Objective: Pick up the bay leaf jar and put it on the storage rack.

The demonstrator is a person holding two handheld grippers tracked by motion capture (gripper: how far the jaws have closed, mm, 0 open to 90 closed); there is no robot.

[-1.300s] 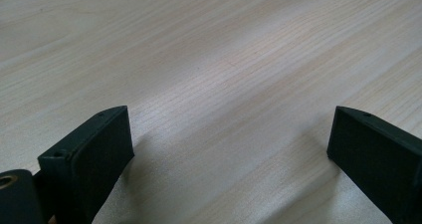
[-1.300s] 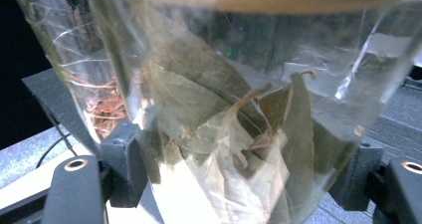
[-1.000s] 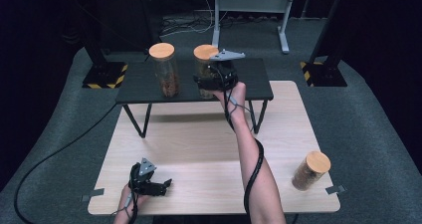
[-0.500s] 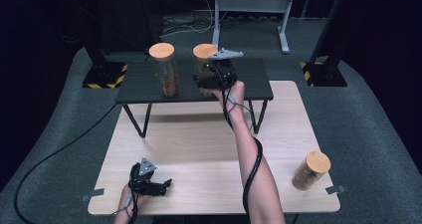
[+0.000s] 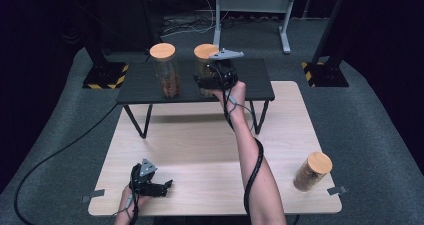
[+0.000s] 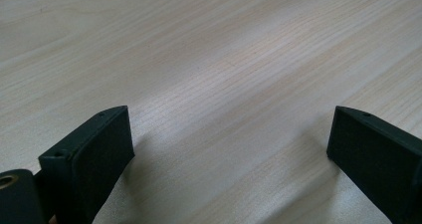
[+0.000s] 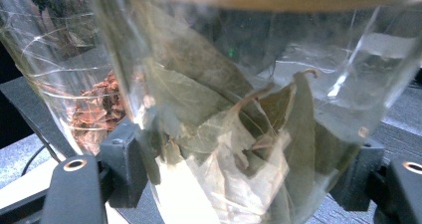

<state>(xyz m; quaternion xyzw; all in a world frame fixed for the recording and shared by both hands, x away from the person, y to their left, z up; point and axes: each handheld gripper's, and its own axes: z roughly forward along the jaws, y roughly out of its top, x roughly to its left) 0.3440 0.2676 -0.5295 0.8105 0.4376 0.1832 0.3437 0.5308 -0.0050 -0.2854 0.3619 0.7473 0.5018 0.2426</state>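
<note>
A clear jar of dried leaves point(image 5: 204, 65) with a cork lid stands on the black raised shelf point(image 5: 142, 87). My right gripper point(image 5: 207, 82) reaches it from the front, and in the right gripper view its jaws press on both sides of the leaf jar point(image 7: 239, 134), shut on it. Just left of it stands a second jar point(image 5: 165, 72) with reddish-brown contents, which in the right gripper view is the jar of brown pieces point(image 7: 94, 109). My left gripper point(image 5: 167, 185) rests low over the wooden table point(image 5: 200, 150) near its front left edge. That left gripper point(image 6: 229, 144) stands open, with bare wood between its jaws.
A third cork-lidded jar point(image 5: 311, 171) stands on the table near its front right corner. The shelf's thin legs point(image 5: 137, 120) stand on the far part of the table. A cable point(image 5: 252, 170) winds round the right forearm. Stands and cables are on the floor behind.
My right gripper and the leaf jar have shifted very slightly to the left on the shelf. My left gripper has not moved.
</note>
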